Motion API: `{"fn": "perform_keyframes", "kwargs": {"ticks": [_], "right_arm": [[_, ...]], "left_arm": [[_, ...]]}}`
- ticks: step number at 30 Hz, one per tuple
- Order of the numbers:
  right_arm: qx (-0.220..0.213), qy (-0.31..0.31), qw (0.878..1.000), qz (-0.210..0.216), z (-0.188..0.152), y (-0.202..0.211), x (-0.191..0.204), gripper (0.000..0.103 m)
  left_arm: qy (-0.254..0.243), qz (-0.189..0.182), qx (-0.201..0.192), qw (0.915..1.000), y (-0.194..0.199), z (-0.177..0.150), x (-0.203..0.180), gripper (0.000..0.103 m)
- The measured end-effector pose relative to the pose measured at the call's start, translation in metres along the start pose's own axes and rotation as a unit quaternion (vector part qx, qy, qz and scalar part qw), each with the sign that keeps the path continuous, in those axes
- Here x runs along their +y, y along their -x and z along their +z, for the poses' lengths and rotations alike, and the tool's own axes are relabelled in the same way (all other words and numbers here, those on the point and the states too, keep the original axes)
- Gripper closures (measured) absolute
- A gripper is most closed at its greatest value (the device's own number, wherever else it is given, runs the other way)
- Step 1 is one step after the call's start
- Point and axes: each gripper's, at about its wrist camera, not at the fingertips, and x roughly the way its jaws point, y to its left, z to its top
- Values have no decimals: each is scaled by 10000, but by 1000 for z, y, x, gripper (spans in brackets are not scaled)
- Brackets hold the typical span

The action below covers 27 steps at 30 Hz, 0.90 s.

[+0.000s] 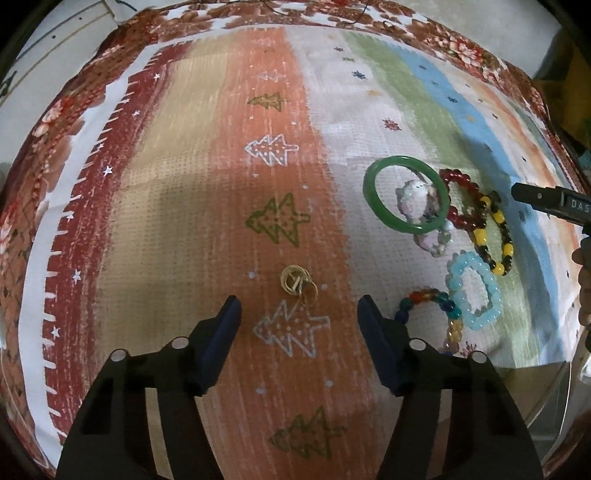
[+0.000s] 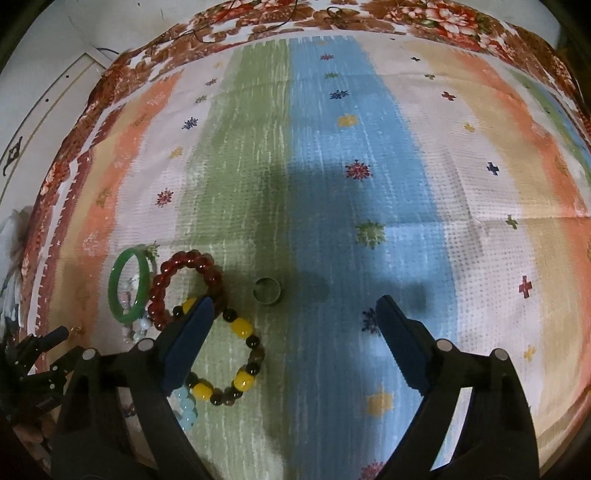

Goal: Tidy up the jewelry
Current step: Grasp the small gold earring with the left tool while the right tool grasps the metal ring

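My left gripper [image 1: 299, 314] is open and empty, just short of a small pile of gold rings [image 1: 298, 284] on the orange stripe. To its right lies a cluster: green bangle [image 1: 373, 199], pale stone bracelet [image 1: 415, 203], dark red bead bracelet [image 1: 460, 199], yellow-and-black bead bracelet [image 1: 498, 236], light blue bracelet [image 1: 476, 291], multicolour bead bracelet [image 1: 443, 310]. My right gripper [image 2: 295, 314] is open and empty above the cloth. A dark open band ring [image 2: 267, 291] lies ahead between its fingers. The red bracelet [image 2: 184, 262], green bangle [image 2: 123, 284] and yellow-and-black bracelet [image 2: 240, 369] lie to its left.
A striped, patterned cloth [image 1: 207, 184] covers the table, with a floral cloth [image 2: 424, 18] under it at the far edge. The right gripper's tip [image 1: 546, 199] shows at the right of the left wrist view. The left gripper's body [image 2: 33, 354] shows at lower left of the right wrist view.
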Motion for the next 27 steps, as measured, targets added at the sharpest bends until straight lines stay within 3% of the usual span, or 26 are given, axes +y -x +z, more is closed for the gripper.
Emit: {"fn": "perform_keyframes", "kwargs": {"ticks": [3,9,19,23,27], "right_arm": [[50,-20,10000,-10,6,-9,2,16],[110,-44,9997,-208,14,-24,6,25],[263,31,9992,-312,16,-35,13,35],[330,75,9986,-397,15,-37,13,42],[363,88,9982,-477,13,-40,12,47]], "left_arm": [[142,-17,80,9999,-7,7,5,50],[181,-81,122,9997,-11,12,8,55],[-126,-22,120,9998,-17,19,-1,72],[-241,-30,133,9996,-18,19,-6,87],[-288,2,113,9995,-18,17,-6,87]]}}
